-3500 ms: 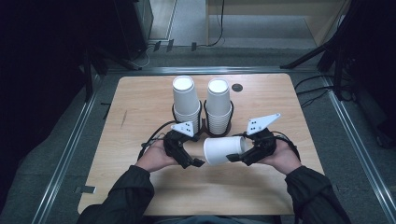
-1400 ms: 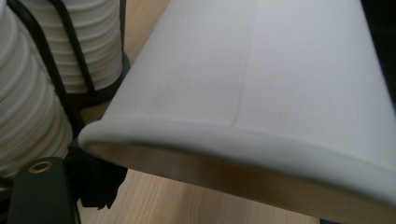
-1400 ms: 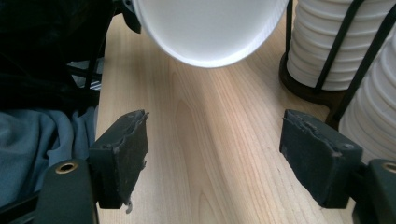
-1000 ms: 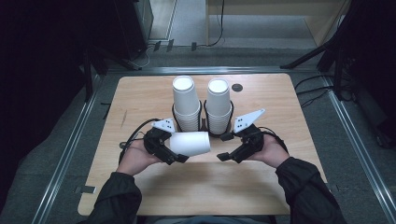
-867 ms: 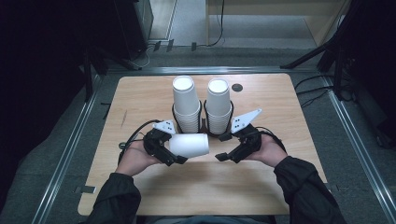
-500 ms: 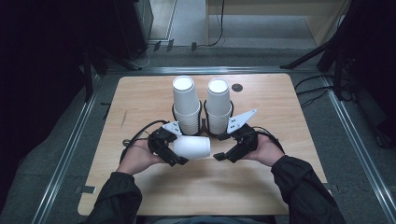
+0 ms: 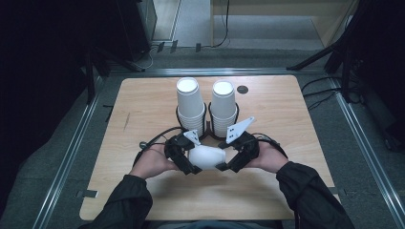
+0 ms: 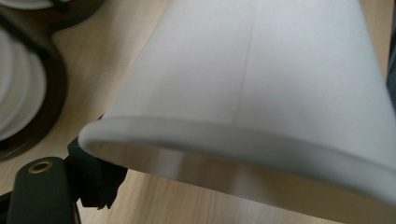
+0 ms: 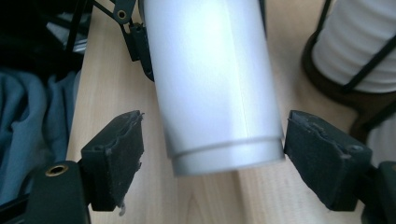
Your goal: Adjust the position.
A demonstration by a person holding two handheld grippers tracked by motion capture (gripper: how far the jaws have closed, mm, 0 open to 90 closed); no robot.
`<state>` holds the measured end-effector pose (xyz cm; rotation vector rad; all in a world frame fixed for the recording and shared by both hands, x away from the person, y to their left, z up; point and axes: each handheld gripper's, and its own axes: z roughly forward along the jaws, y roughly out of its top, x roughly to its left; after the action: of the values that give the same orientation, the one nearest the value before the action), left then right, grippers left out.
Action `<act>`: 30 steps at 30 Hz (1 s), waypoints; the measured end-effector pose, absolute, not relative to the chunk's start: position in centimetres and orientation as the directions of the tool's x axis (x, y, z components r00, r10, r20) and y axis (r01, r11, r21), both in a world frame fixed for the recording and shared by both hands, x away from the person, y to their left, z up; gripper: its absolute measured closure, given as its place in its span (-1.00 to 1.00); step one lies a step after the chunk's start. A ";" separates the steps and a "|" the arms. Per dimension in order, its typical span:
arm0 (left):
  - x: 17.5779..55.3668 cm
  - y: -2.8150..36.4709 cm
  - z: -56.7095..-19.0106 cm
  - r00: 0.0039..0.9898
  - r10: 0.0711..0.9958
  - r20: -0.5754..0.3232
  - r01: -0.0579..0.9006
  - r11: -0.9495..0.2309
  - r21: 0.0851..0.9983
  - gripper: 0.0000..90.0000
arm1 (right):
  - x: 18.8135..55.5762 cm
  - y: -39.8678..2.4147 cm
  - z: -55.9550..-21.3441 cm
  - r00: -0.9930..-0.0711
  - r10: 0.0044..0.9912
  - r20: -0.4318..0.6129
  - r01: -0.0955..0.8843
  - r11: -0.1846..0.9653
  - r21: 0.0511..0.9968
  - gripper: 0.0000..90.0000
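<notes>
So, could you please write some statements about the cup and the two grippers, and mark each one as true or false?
1. The left gripper holds the white cup at its rim end. True.
2. The cup stands upright on the table. False: it lies sideways between the grippers.
3. The right gripper is clamped on the cup. False: its pads stand apart from the cup's base.
4. Two cup stacks stand in black holders behind the grippers. True.

Probably lab or test bay: bare wooden table (image 7: pixel 143 105), metal floor rails (image 7: pixel 67 157), loose cables (image 7: pixel 329 90).
</notes>
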<state>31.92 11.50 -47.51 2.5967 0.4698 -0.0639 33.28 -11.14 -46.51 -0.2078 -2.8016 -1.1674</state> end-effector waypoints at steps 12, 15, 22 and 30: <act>31.5 9.8 -47.8 0.943 0.291 -0.164 0.334 -0.827 0.453 -0.74 | 32.3 -9.8 -47.9 -0.993 0.056 0.104 0.108 0.784 0.611 -0.50; 31.6 10.1 -47.8 0.945 0.279 -0.171 0.327 -0.821 0.468 -0.77 | 32.3 -9.8 -47.8 -0.994 0.050 0.102 0.102 0.782 0.615 -0.49; 31.6 11.1 -47.8 0.953 0.254 -0.167 0.304 -0.781 0.545 -1.00 | 32.2 -10.3 -47.2 -0.996 0.057 0.069 0.087 0.772 0.630 -0.49; 31.5 13.1 -46.9 0.933 0.308 -0.187 0.351 -0.659 0.666 -1.00 | 32.5 -11.7 -46.6 -0.992 0.094 0.084 0.126 0.733 0.669 -0.50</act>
<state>31.54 13.10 -46.93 2.3337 0.4644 -0.0733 32.51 -11.75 -46.62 -0.1831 -2.8828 -1.1182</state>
